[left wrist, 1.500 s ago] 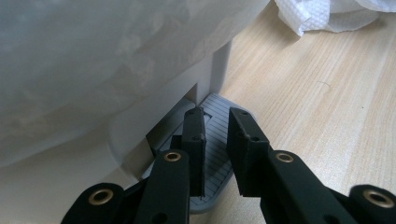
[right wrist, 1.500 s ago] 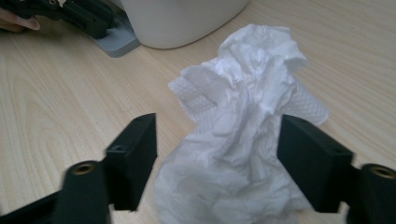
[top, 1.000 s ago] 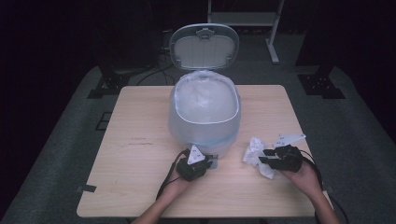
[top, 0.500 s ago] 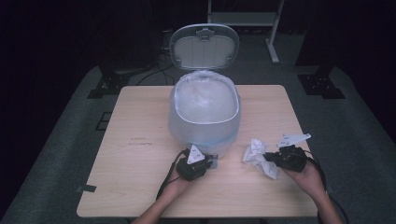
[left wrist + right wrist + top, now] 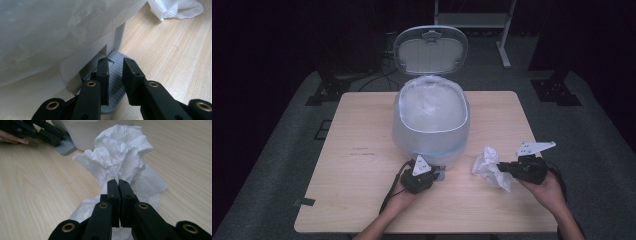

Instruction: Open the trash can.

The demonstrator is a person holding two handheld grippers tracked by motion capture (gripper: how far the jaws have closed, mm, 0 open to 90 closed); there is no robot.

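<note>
The right tongs (image 5: 119, 182) are clenched on a fold of one crumpled white paper towel (image 5: 120, 157); their jaws have just been closing, with the paper between them. In the high view those right tongs (image 5: 504, 169) sit at the near right of the counter, and the paper towel (image 5: 490, 167) bulges out to their left, part of it draped down onto the wood.

The left tongs (image 5: 115, 65) are drawn nearly together, a narrow gap showing between the jaws, and nothing is pinched in them. Their tips rest on the single grey ribbed foot pedal (image 5: 117, 75) that sticks out from the base of the bin. From above, the left tongs (image 5: 429, 170) lie against the bin's near side.

There is one translucent white plastic pedal bin (image 5: 431, 122), lined with a thin clear bag, standing in the middle of the counter with its one grey oval lid (image 5: 430, 49) raised upright behind it. The light wooden counter (image 5: 362, 175) carries a few faint dark marks that are too small to read. No brand, label or legible writing can be made out on the bin, the lid or the towel. Two hands hold the two tongs, one each.
</note>
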